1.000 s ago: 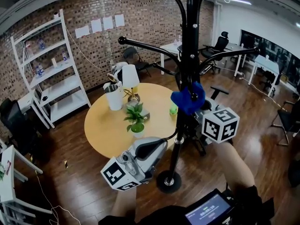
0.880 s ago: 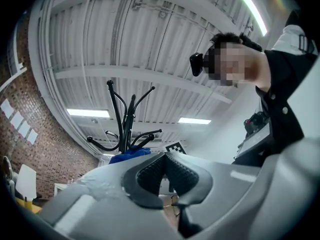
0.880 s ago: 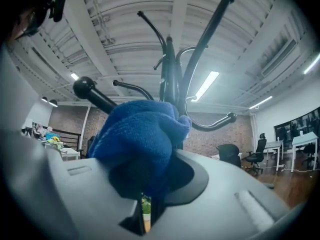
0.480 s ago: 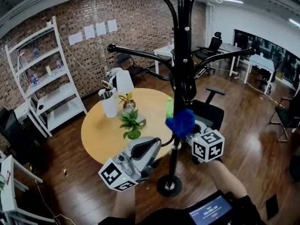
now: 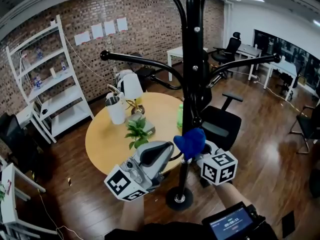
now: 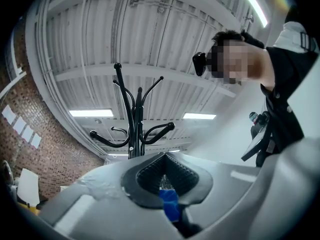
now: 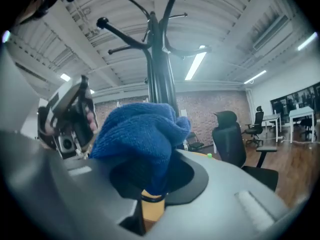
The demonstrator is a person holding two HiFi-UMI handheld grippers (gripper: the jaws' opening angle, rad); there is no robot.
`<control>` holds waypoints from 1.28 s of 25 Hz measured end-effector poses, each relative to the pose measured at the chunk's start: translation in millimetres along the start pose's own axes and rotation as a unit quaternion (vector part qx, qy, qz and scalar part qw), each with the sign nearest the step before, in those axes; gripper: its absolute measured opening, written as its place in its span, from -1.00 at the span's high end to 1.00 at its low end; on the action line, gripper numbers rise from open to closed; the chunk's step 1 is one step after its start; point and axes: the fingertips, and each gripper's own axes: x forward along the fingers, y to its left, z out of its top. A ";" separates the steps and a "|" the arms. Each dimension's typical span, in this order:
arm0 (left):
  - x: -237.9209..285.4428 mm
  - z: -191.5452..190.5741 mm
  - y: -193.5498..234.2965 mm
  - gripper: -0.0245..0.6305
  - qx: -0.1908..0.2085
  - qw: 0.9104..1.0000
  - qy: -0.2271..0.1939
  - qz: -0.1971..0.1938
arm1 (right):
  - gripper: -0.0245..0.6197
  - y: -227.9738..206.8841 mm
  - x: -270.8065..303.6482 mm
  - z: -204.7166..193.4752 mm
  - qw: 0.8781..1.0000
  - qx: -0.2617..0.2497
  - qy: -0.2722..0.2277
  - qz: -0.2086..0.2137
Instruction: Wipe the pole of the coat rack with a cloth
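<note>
The black coat rack pole rises from its round base right in front of me. A bunched blue cloth presses against the pole low down, just above the table's height. My right gripper is shut on it, its marker cube at the lower right. In the right gripper view the cloth fills the jaws of the right gripper, with the pole right behind. My left gripper hangs left of the pole, tilted upward, apart from it. Its jaws stand shut and the rack shows beyond.
The rack's hook arms stick out left and right at mid height. Behind the pole stands a round wooden table with a plant, white jug, lamp and green bottle. A black office chair stands right of it.
My right gripper has slid the blue cloth down the pole, from mid height to near the table's level. The left gripper has stayed about where it was.
</note>
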 end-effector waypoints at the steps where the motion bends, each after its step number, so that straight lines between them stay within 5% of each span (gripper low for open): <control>1: 2.2 0.5 2.9 0.91 -0.003 1.000 -0.003 -0.007 | 0.76 3.7 -0.1 14.6 1.000 0.012 -0.018 0.003; 7: 5.4 12.5 19.4 0.91 -0.017 0.996 -0.038 -0.083 | 0.75 23.3 -2.2 89.5 0.991 -0.048 -0.109 -0.061; 17: -48.0 24.6 65.6 0.91 -0.082 0.968 -0.059 -0.230 | 0.76 74.3 7.5 114.3 0.949 -0.100 -0.185 -0.235; 22: -54.4 32.8 79.5 0.91 -0.098 0.956 -0.064 -0.268 | 0.76 85.6 13.5 127.0 0.936 -0.116 -0.175 -0.284; 32: -28.5 19.5 75.5 0.91 -0.084 0.945 -0.039 -0.315 | 0.76 74.5 10.1 130.8 0.926 -0.106 -0.176 -0.318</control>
